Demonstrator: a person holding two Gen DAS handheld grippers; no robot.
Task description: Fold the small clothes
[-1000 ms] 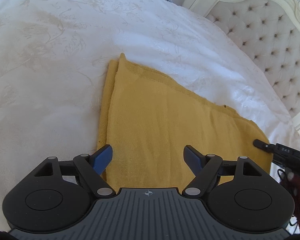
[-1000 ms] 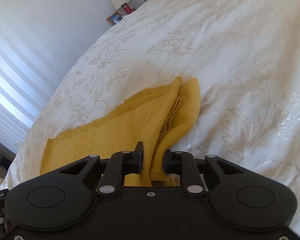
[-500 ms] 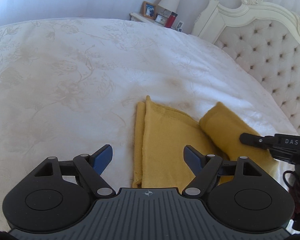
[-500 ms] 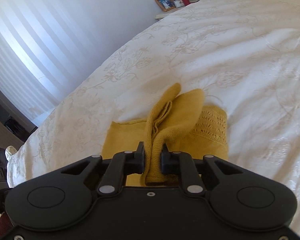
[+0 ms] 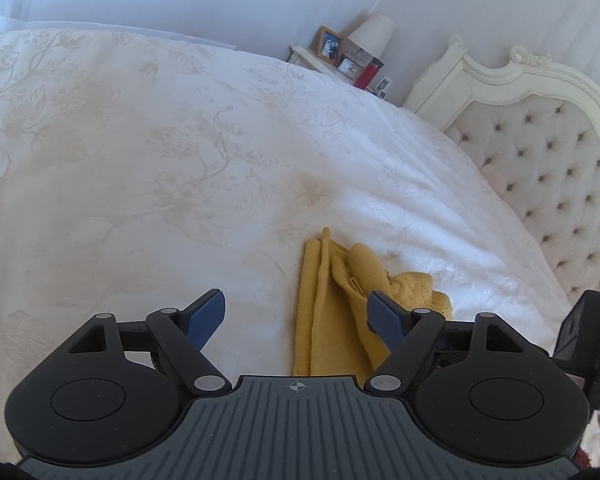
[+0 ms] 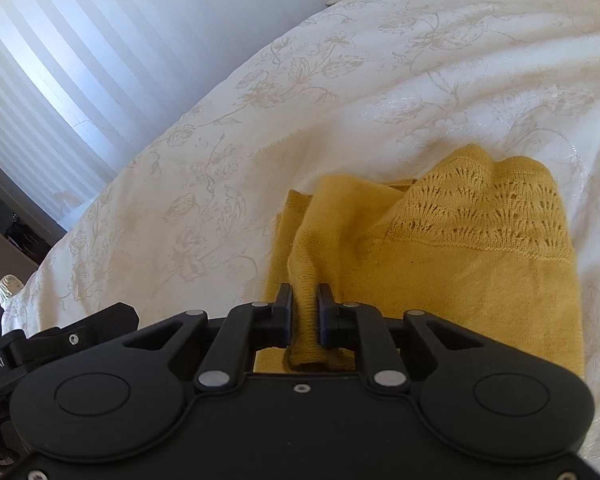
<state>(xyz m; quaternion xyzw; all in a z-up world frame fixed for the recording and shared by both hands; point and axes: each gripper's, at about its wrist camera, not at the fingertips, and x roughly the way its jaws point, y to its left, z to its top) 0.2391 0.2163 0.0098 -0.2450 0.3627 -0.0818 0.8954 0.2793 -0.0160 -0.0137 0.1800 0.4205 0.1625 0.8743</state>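
Observation:
A mustard-yellow knit garment (image 6: 440, 264) lies folded on the white floral bedspread (image 6: 340, 92). Its lace-patterned hem is on top at the far right. My right gripper (image 6: 305, 308) is shut on a bunched fold of the garment at its near edge. In the left wrist view the garment (image 5: 332, 320) lies just ahead, right of centre. My left gripper (image 5: 296, 316) is open and empty, held above the bed, its right blue fingertip (image 5: 386, 316) over the garment. The right gripper's body (image 5: 588, 336) shows at the right edge.
A tufted cream headboard (image 5: 548, 152) stands at the right. A nightstand (image 5: 340, 66) at the back holds a lamp, a photo frame, a clock and a red bottle. White blinds (image 6: 60, 60) and the bed's edge are to the left in the right wrist view.
My right gripper carried the garment's end over onto the rest, so the lace hem now lies on top. My left gripper has pulled back and up; the garment looks smaller.

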